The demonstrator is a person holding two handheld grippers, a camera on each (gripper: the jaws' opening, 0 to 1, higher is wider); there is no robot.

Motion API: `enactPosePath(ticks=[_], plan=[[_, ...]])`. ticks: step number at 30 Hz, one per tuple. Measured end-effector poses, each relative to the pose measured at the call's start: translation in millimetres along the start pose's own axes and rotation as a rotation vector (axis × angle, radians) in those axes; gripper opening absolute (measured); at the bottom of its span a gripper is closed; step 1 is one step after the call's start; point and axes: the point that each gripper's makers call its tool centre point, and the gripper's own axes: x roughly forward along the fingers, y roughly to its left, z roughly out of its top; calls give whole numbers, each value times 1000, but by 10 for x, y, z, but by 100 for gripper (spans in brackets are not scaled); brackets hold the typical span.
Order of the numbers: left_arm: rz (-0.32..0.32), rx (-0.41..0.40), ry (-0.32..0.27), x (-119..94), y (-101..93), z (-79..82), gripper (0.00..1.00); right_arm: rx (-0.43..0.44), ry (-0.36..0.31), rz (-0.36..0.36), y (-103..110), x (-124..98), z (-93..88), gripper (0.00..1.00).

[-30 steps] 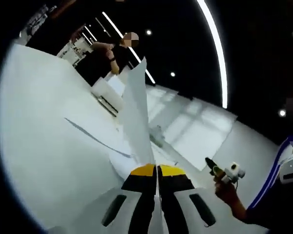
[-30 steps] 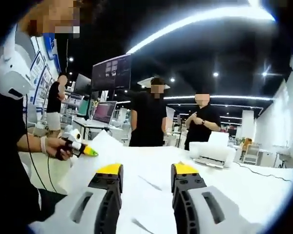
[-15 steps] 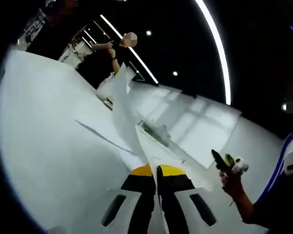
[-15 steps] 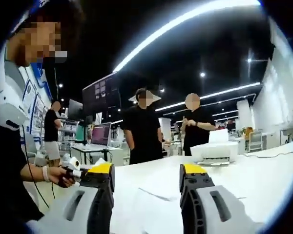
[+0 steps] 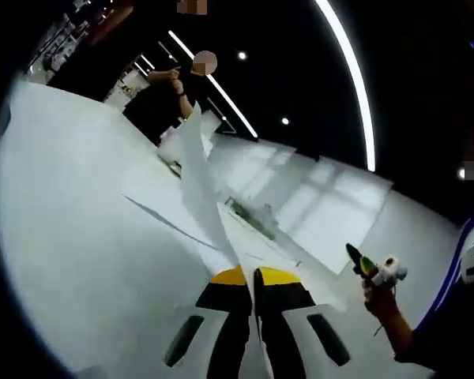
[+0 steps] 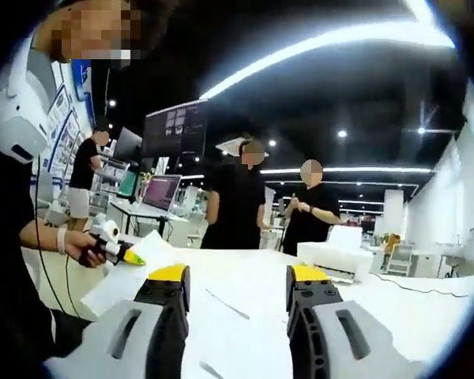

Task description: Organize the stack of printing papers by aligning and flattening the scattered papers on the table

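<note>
In the left gripper view, the left gripper at 6 o'clock has its yellow-tipped jaws pinched together on a thin white sheet of printing paper, which rises curling toward 11 o'clock above the white table. More flat white sheets lie on the table toward 2 o'clock. At 4 o'clock a hand holds the other gripper.

In the right gripper view, the same held sheet hangs at 9 o'clock from the left gripper. The right gripper at 6 o'clock has its jaws spread apart, holding nothing. A white boxy printer stands on the table at 3 o'clock, and two people in black shirts stand behind it.
</note>
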Motion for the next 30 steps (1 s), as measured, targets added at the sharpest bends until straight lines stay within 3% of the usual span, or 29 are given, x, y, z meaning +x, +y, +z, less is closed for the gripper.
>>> enactPosePath(ticks=[1, 5, 9, 12, 15, 19, 30], plan=[[1, 2, 3, -5, -1, -9, 7, -7, 24, 11, 24, -2, -43, 32], [8, -4, 0, -31, 26, -14, 7, 34, 51, 63, 140, -6, -119, 34], [16, -14, -5, -42, 47, -14, 7, -58, 161, 78, 208, -27, -382, 34], [21, -13, -2, -42, 72, -22, 7, 9, 222, 124, 350, -9, -585, 36], [21, -11, 1, -38, 76, -31, 7, -95, 334, 121, 356, -21, -847, 36], [22, -5, 6, -40, 83, -43, 7, -249, 412, 106, 327, 5, -1071, 37], [21, 12, 16, -42, 108, -63, 8, -258, 413, 82, 302, 69, -1202, 34]])
